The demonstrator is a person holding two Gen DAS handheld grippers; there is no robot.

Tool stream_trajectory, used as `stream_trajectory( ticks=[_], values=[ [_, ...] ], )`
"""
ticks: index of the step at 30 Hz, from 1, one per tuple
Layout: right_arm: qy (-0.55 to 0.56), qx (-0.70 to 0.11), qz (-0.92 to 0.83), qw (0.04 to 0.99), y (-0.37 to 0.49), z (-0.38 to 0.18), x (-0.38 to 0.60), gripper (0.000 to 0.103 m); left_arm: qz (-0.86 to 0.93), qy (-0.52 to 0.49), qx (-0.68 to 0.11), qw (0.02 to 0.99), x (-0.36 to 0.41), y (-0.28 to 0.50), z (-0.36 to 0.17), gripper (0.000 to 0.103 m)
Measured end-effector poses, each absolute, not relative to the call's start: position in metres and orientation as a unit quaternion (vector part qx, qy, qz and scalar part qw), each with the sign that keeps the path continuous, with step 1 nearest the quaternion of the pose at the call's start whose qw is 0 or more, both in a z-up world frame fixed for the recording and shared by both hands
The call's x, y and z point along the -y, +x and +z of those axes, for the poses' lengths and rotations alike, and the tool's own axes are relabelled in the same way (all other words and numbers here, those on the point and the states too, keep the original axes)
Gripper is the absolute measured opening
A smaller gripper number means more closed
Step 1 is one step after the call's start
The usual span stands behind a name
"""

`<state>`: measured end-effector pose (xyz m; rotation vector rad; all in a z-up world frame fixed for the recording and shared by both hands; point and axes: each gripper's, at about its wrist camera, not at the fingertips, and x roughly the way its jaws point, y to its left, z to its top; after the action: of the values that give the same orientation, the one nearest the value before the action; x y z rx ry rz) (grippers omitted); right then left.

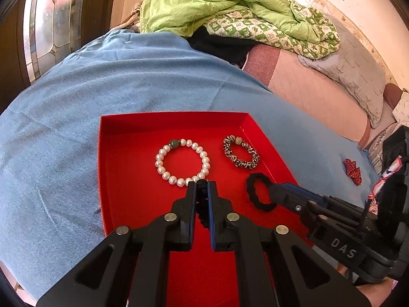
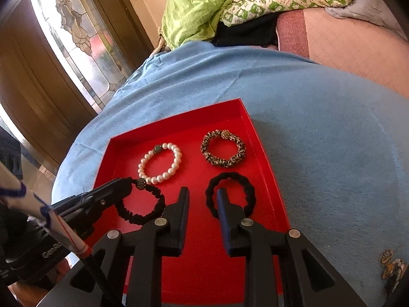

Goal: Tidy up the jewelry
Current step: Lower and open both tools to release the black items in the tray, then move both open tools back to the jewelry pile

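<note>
Lying in a shallow red cardboard tray point(image 2: 258, 138) are four rings: a glossy pearl bracelet point(image 2: 159, 163) with one grey-green bead, a leopard-print scrunchie point(image 2: 223, 152), a plain black scrunchie point(image 2: 230, 195), and a ruffled black band point(image 2: 143, 206) with a studded bead. The left gripper point(image 1: 203, 185) pinches that band tight. The right gripper point(image 2: 203, 198) stands parted, one finger inside the plain scrunchie, gripping nothing. "DAS" marks its body. Blue fuzzy cloth point(image 2: 319, 117) lies beneath.
</note>
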<state>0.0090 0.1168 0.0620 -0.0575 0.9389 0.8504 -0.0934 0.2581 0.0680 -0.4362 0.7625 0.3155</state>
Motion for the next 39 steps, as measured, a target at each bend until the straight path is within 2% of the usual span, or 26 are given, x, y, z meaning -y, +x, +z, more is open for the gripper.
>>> stream_trajectory(
  ticks=[21, 30, 39],
  values=[
    [0.017, -0.408, 0.408, 0.817, -0.013, 0.105, -0.040, 0.024, 0.156, -0.163, -0.348, 0.910, -0.236, -0.088, 0.082, 0.009],
    [0.058, -0.406, 0.353, 0.841, -0.002, 0.102, 0.056, 0.024, 0.124, -0.131, -0.333, 0.925, -0.203, -0.080, 0.089, 0.009],
    [0.171, -0.425, 0.251, 0.853, 0.036, 0.084, 0.170, 0.024, 0.024, -0.062, -0.333, 0.940, -0.117, -0.058, 0.090, 0.013]
  ],
)
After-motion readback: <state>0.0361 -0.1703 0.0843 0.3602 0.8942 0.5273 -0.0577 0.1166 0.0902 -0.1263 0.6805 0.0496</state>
